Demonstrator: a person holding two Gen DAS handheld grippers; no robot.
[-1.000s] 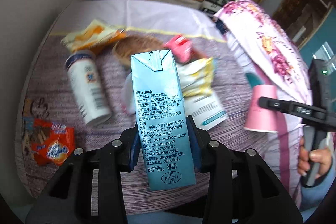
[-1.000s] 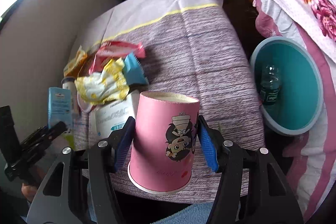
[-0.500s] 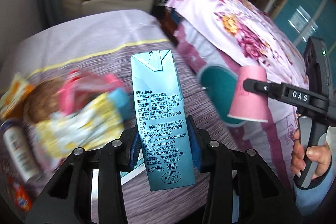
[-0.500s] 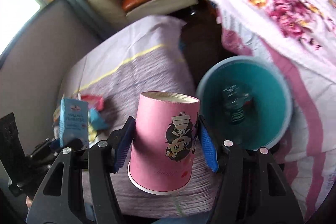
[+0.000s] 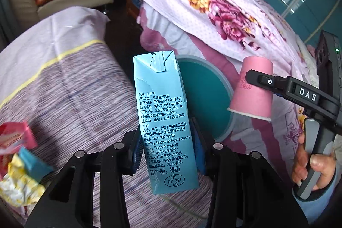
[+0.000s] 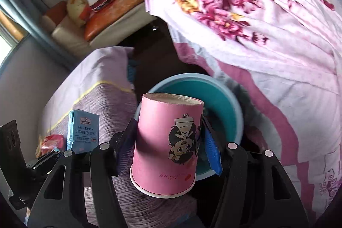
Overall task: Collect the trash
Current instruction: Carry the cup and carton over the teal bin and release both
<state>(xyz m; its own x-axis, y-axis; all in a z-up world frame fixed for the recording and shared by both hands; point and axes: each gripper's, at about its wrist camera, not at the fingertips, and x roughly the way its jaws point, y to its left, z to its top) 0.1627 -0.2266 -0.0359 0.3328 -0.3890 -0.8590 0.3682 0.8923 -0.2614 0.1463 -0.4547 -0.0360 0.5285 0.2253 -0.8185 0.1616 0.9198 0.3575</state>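
Both our tongs are loaded beside the teal basin (image 6: 233, 116): our left gripper (image 5: 166, 146) clamps a pale blue milk carton (image 5: 164, 121) between its blue pads, and our right gripper (image 6: 168, 146) pinches a pink paper cup (image 6: 166, 142), rim toward us, base away. From the left wrist we read the carton's back panel of small printed text and a dashed cut mark at its folded top, with the cup (image 5: 252, 89) seen side-on just right of the basin (image 5: 205, 91) and a hand (image 5: 312, 166) on the right handle. From the right wrist we get what that view lacks: the cup's cartoon figure, printed upside down, and the carton's front label reading "WHOLE MILK" (image 6: 84, 131), left of the basin. Crumpled wrappers (image 5: 19, 164) lie on the striped cloth (image 5: 70, 89) well left of the basin.
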